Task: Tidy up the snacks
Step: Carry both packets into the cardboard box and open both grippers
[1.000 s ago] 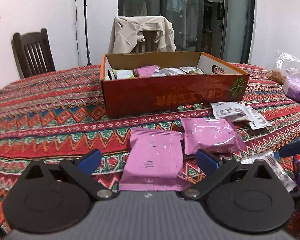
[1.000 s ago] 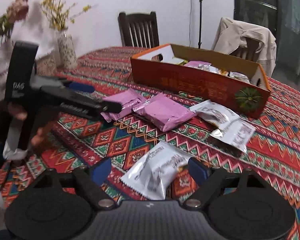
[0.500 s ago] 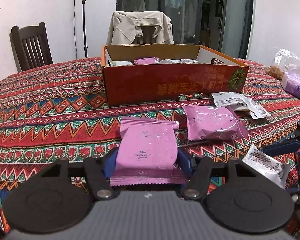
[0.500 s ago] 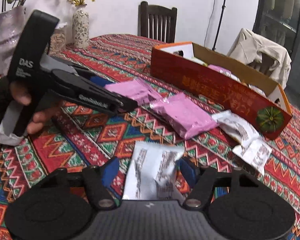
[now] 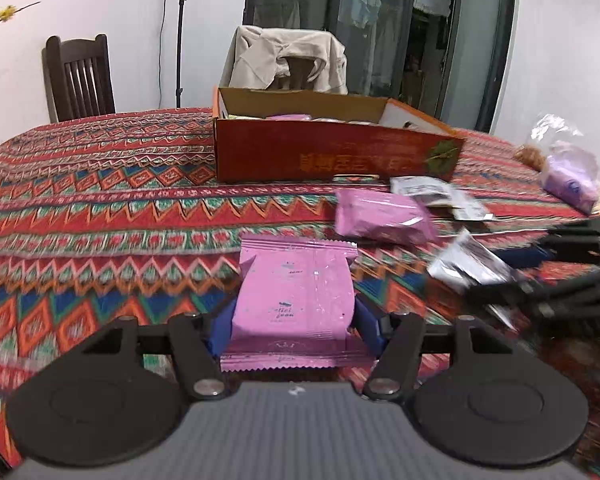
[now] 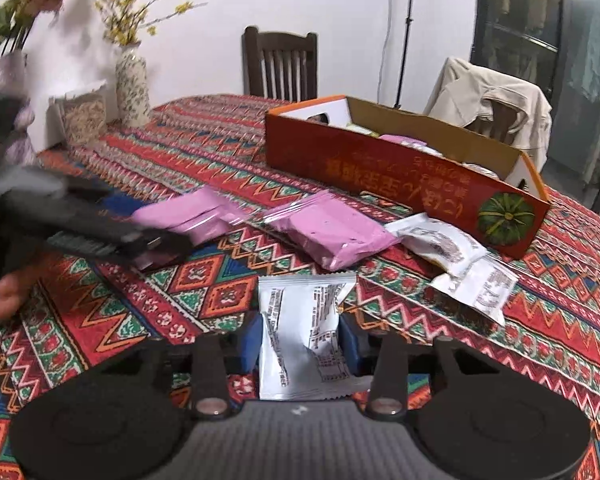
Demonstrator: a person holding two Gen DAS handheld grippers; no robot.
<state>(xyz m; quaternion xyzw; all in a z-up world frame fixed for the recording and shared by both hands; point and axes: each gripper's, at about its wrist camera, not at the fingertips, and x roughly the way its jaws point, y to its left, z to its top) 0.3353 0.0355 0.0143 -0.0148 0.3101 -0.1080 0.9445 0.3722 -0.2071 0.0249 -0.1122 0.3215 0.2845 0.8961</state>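
My left gripper (image 5: 294, 330) is shut on a pink snack packet (image 5: 296, 292) and holds it above the tablecloth. My right gripper (image 6: 300, 340) is shut on a white snack packet (image 6: 300, 328), also lifted; it shows in the left wrist view (image 5: 466, 266). A second pink packet (image 5: 380, 218) (image 6: 332, 234) lies on the cloth in front of the red cardboard box (image 5: 332, 156) (image 6: 400, 178), which holds several snacks. Two white packets (image 6: 440, 246) (image 6: 480, 286) lie to its right, near the box's front corner.
The table has a red patterned cloth (image 5: 100, 208). A vase with yellow flowers (image 6: 132, 88) and a jar (image 6: 84, 116) stand at the far left. Plastic bags (image 5: 568, 176) lie at the right edge. Two chairs (image 5: 80, 76) (image 5: 288, 60) stand behind the table.
Both grippers went from open around their packets to shut on them, then lifted them off the cloth. The left gripper moved left and back from the box.
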